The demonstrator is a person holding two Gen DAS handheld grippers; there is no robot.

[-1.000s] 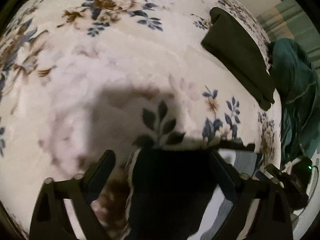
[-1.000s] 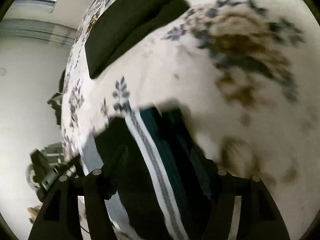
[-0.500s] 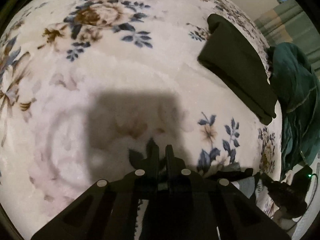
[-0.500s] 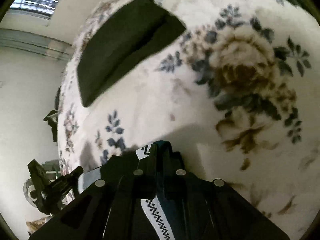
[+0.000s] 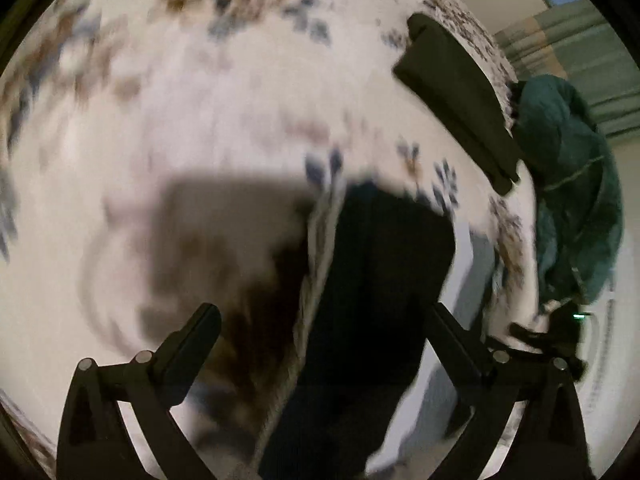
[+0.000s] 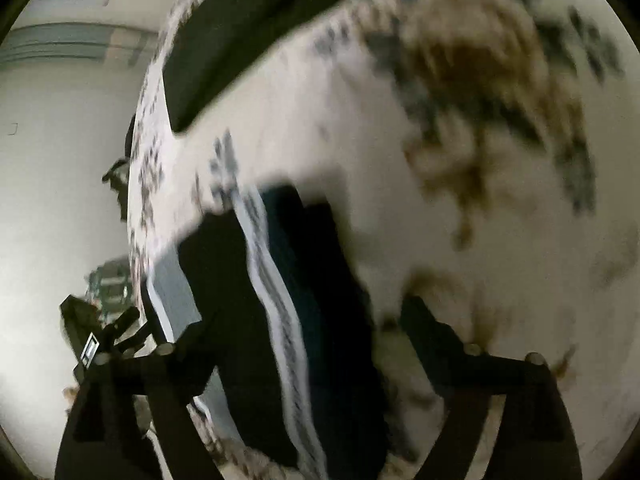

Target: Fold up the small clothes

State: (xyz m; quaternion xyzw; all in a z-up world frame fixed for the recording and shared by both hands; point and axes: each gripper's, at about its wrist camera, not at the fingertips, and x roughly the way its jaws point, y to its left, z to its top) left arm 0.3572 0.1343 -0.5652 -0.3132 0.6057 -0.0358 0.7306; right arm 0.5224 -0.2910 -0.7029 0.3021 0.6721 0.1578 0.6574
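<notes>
While fingers spread, garment [image 5: 372, 300] lies between

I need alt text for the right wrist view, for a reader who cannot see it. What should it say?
Blurred fisheye view: the open right gripper hovers with its fingers on either side of a dark garment with a white patterned stripe, lying on a cream floral blanket. A dark folded cloth lies farther away, upper left.

the small garment [image 5: 372, 300] lies on the blanket [image 5: 200, 120], near us, and the folded cloth [image 5: 460, 104] lies far behind it.
</notes>
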